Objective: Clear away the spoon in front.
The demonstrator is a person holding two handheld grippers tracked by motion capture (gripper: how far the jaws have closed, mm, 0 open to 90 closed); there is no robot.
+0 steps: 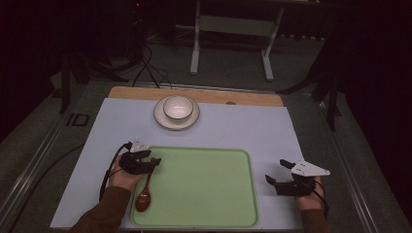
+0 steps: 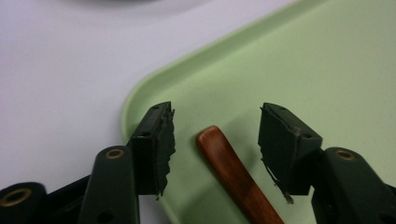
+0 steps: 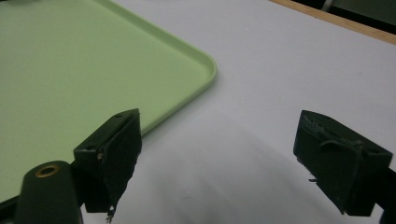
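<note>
Jaws of your left gripper (image 2: pixel 215 140) stand apart, one either side of the handle of a reddish-brown wooden spoon (image 2: pixel 236 175), touching neither side of it. That spoon lies on the pale green plastic tray (image 1: pixel 204 187), along its left edge, bowl end toward you. Your right gripper (image 3: pixel 233 158) rests just right of the tray, its jaws wide apart with nothing between them.

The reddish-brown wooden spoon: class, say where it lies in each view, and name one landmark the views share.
High view: the reddish-brown wooden spoon lies on the tray's left edge, lower left.
Left gripper view: its handle runs between the open jaws, bottom centre.
Right gripper view: not in it.
Shared landmark: the light green plastic tray.
</note>
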